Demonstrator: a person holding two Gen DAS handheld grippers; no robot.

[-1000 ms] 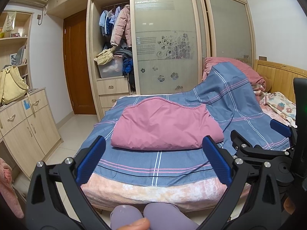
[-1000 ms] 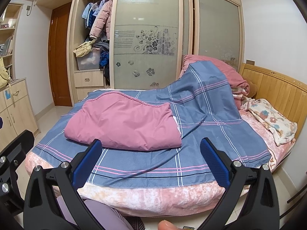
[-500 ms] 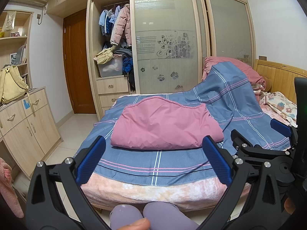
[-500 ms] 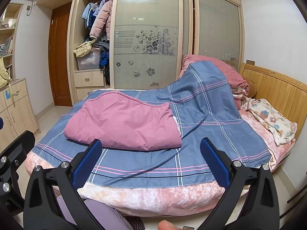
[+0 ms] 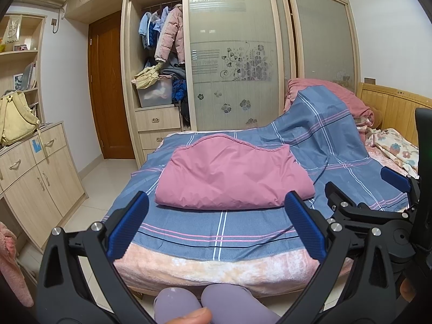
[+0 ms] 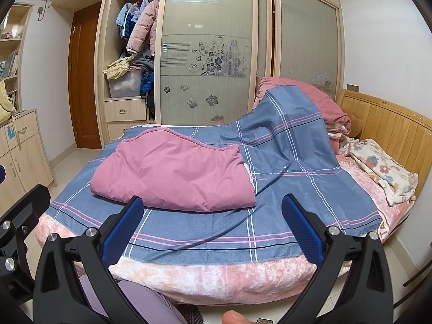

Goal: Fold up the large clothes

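your left gripper (image 5: 216,224) hangs off foot of bed, blue pads spread wide, nothing between them. your right gripper (image 6: 212,229) beside it, fingers likewise wide apart, holding nothing. folded pink padded garment (image 5: 232,178) lies flat on blue plaid cotton sheet (image 5: 224,224), toward wardrobe side of bed, apart from both grippers. sheet's far right part climbs over heaped pink bedding (image 6: 310,94) by slatted wooden headboard (image 6: 391,132). floral blanket (image 6: 383,172) bunched near headboard.

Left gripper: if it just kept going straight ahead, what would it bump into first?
Probably the folded pink garment on the blue plaid sheet; the open left gripper points at its near edge, though depth is unclear.
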